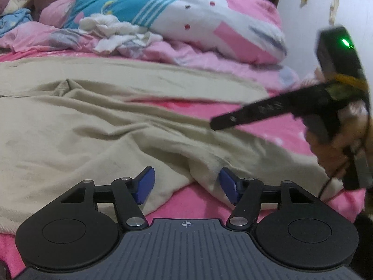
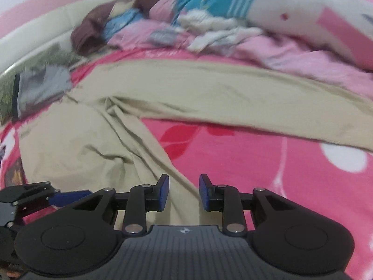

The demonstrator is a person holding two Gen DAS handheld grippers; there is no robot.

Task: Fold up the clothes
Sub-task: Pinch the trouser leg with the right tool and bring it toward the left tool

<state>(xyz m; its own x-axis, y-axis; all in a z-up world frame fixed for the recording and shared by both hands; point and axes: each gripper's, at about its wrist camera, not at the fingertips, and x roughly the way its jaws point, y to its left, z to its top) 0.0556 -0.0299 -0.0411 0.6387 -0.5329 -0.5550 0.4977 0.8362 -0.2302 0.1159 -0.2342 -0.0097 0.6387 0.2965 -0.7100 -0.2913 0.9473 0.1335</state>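
Beige trousers (image 2: pixel 98 144) lie spread across the pink bed sheet (image 2: pixel 233 163), their two legs forking apart so that a wedge of sheet shows between them. My left gripper (image 1: pixel 186 184) sits low over the near leg with its blue pads (image 1: pixel 145 185) standing apart; a ridge of the beige cloth rises between them, but neither pad presses on it. My right gripper (image 2: pixel 184 192) hovers at the inner edge of the same leg, its jaws parted with a narrower gap, the cloth edge lying below and between them and not pinched. In the left wrist view my right hand (image 1: pixel 338 144) holds that tool at the right side, blurred. Beyond the trousers, a heap of pink quilt (image 1: pixel 186 53), a white crumpled garment (image 1: pixel 112 30) and a large blue, white and pink pillow (image 1: pixel 186 11) fill the far side of the bed.
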